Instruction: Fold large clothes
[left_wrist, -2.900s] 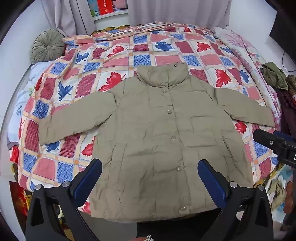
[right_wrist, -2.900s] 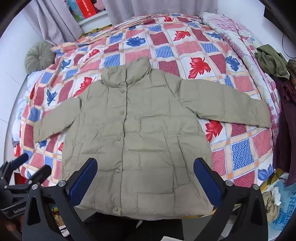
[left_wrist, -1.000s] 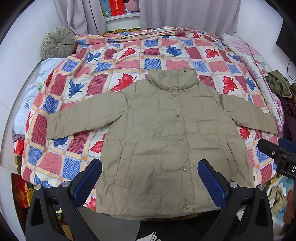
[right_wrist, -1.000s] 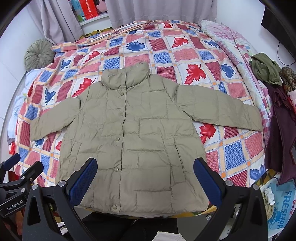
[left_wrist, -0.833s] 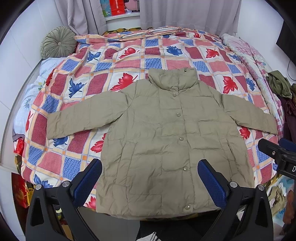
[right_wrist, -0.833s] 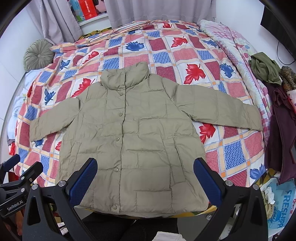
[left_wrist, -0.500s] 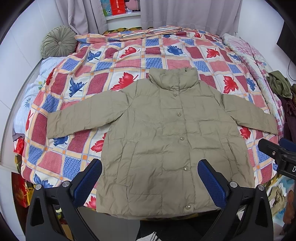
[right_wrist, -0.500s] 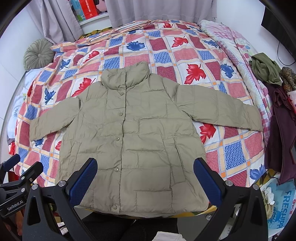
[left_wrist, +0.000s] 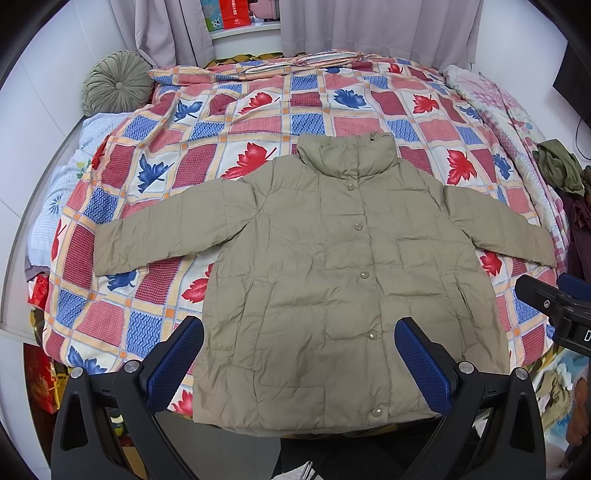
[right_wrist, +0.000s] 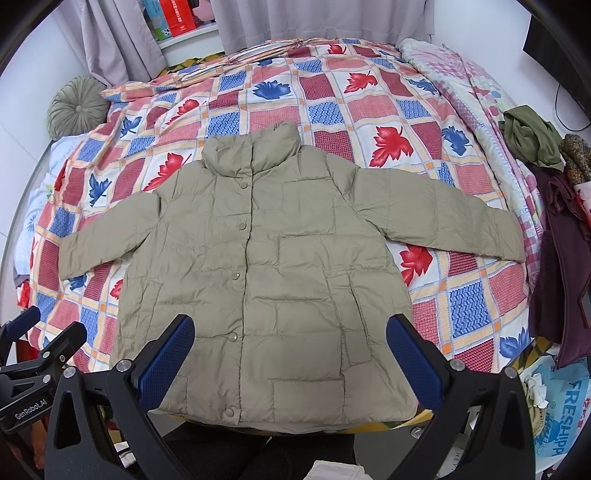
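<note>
Leaf-patterned patchwork quilt (left_wrist: 236, 122) covers the bed, with the khaki puffer jacket (left_wrist: 332, 280) lying flat, buttoned, sleeves out. Left gripper (left_wrist: 295, 365) and right gripper (right_wrist: 291, 358) hover spread wide, holding nothing. Slippery padding may spring open unless pinched deep.

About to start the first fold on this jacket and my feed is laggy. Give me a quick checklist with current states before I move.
1. Jacket lies flat, front up: ok.
2. Snaps closed down the front: ok.
3. Both sleeves spread out to the sides: ok.
4. Left gripper jaws open, holding nothing: ok.
5. Right gripper jaws open, holding nothing: ok.
6. Hem fully on the quilt: cannot tell; it lies at the bed's near edge.
</note>
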